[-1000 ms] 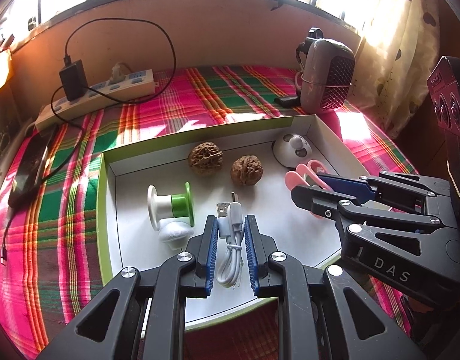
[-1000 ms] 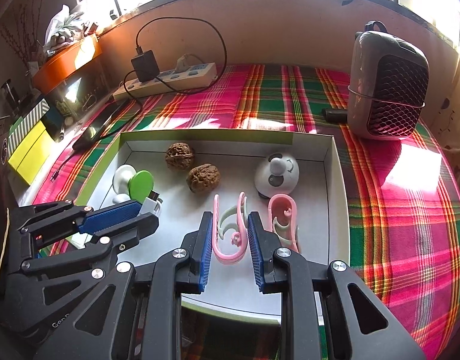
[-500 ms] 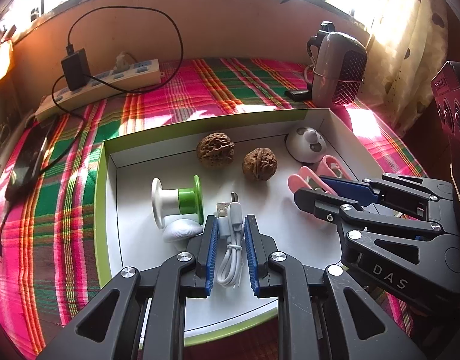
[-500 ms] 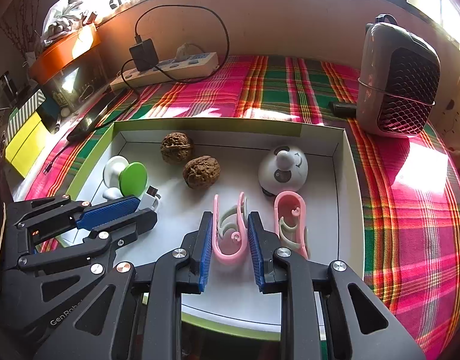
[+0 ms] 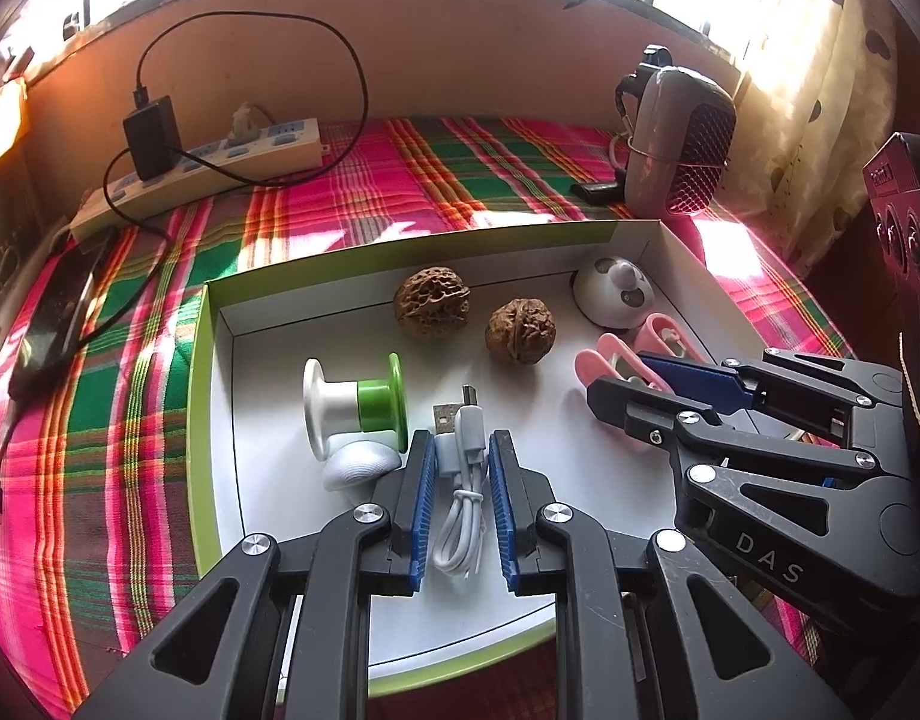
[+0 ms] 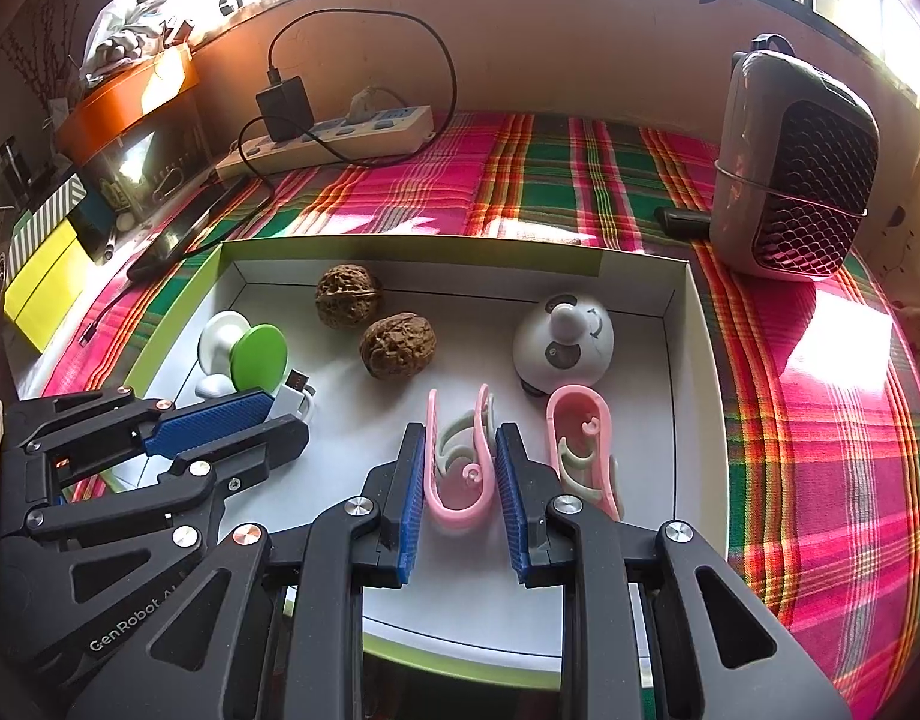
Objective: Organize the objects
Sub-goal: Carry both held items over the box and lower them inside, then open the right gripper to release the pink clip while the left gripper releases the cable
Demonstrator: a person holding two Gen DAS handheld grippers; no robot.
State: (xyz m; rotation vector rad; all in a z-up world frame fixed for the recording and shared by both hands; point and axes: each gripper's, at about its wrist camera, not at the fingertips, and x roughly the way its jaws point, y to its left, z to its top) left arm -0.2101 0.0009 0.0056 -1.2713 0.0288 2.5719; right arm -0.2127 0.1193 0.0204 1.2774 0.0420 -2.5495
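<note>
A green-edged white box lies on the plaid cloth. In it are two walnuts, a white-and-green spool, a white panda-face gadget and a second pink clip. My left gripper is shut on a coiled white USB cable over the box floor; it also shows in the right wrist view. My right gripper is shut on a pink clip and also shows in the left wrist view.
A white power strip with a black charger lies at the back. A grey mesh-front speaker stands back right. A phone lies left of the box. Boxes stand at the far left.
Both grippers have risen and pulled back slightly with the cable and the pink clip still gripped; the box contents look a little farther off. Nothing else has moved.
</note>
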